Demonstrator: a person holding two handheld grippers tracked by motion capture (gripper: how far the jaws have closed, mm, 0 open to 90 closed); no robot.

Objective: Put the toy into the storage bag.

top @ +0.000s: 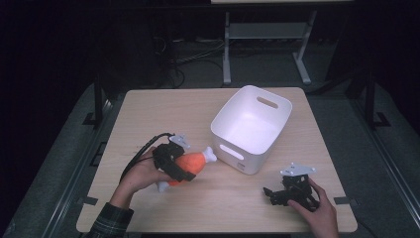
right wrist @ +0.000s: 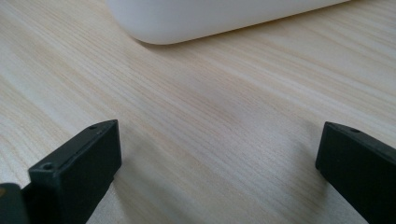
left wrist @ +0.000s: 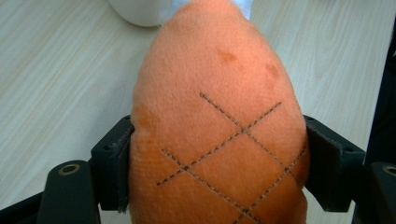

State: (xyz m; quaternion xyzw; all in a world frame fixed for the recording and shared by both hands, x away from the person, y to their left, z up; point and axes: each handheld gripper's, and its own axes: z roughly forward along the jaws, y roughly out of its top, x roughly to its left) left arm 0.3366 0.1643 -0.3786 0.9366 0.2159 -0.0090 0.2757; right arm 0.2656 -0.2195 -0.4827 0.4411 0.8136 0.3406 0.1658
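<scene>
Jaws of the left gripper are pinching the orange plush drumstick toy across its fat middle — in the left gripper view both pads press into the plush sides of the toy, whose stitched diamond lines run between them. Jaws of the right gripper stand spread wide with nothing between them; the right gripper view shows bare table in the gap and the lower wall of the white bin beyond.

Position of items: the toy sits left of centre, toward the near side of the table, with its white bone end pointing right toward the bin. That bin stands right of centre, farther back, and appears empty inside. The right gripper rests at the near right, close to the bin's near corner, held by the person's hand.

Assessment: the grasp is secured and the toy seems just clear of the tabletop, though contact cannot be ruled out. Remaining — carry it right and farther back over the rim, then release it inside
</scene>
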